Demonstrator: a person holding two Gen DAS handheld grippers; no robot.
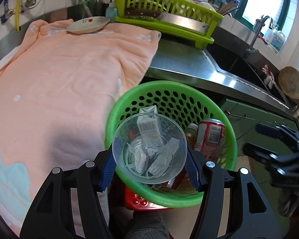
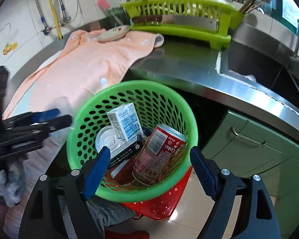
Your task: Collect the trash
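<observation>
My left gripper (image 1: 149, 165) is shut on a clear plastic cup (image 1: 149, 149) and holds it just above the near rim of the green perforated basket (image 1: 189, 87). The basket (image 2: 133, 85) holds a white milk carton (image 2: 125, 121), a red Coke can (image 2: 159, 155), a round silver lid (image 2: 107, 141) and a dark flat box (image 2: 127, 151). The can (image 1: 209, 137) and carton (image 1: 147, 123) also show in the left wrist view. My right gripper (image 2: 149, 171) is open and empty, its fingers either side of the basket's near rim. The left gripper (image 2: 49, 119) shows blurred at left.
A peach towel (image 1: 69, 75) covers the steel counter, with a small dish (image 1: 87, 24) on it. A lime dish rack (image 1: 165, 16) stands behind. A sink (image 1: 239, 63) lies to the right. Green cabinets (image 2: 259, 149) are below. A red stool (image 2: 159, 205) sits under the basket.
</observation>
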